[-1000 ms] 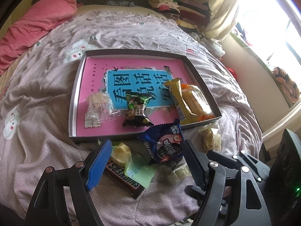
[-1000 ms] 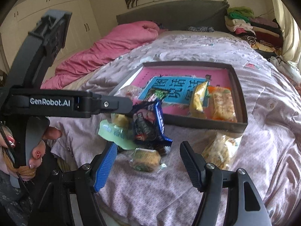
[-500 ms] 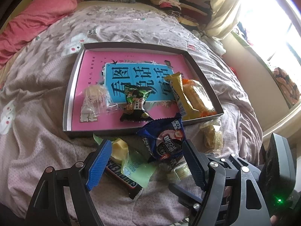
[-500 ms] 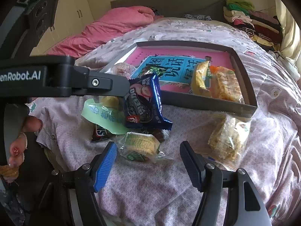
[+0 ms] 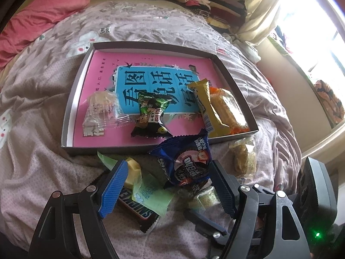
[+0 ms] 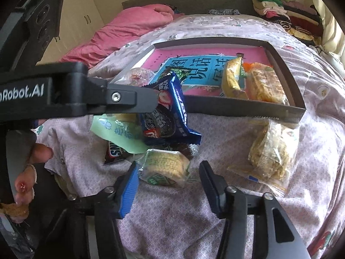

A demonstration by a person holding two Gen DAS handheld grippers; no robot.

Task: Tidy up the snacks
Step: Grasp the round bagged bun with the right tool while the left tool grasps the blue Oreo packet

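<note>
Right tongs closing in on the biscuit pack, left tongs hovering over the Oreos!

The right gripper [image 6: 168,164] has just been narrowing its jaws around the clear biscuit packet [image 6: 166,166] lying between its tips on the bedspread [image 6: 226,133]; a gap remains on one side, so there is no pinch yet. The left gripper [image 5: 167,165] stands wide with the blue Oreo packet [image 5: 185,161] between its fingers, brushing one pad only (not gripped, I'd judge). Just beyond both sets of tips waits the tray [image 5: 138,149], probably where both packs are headed.
</note>
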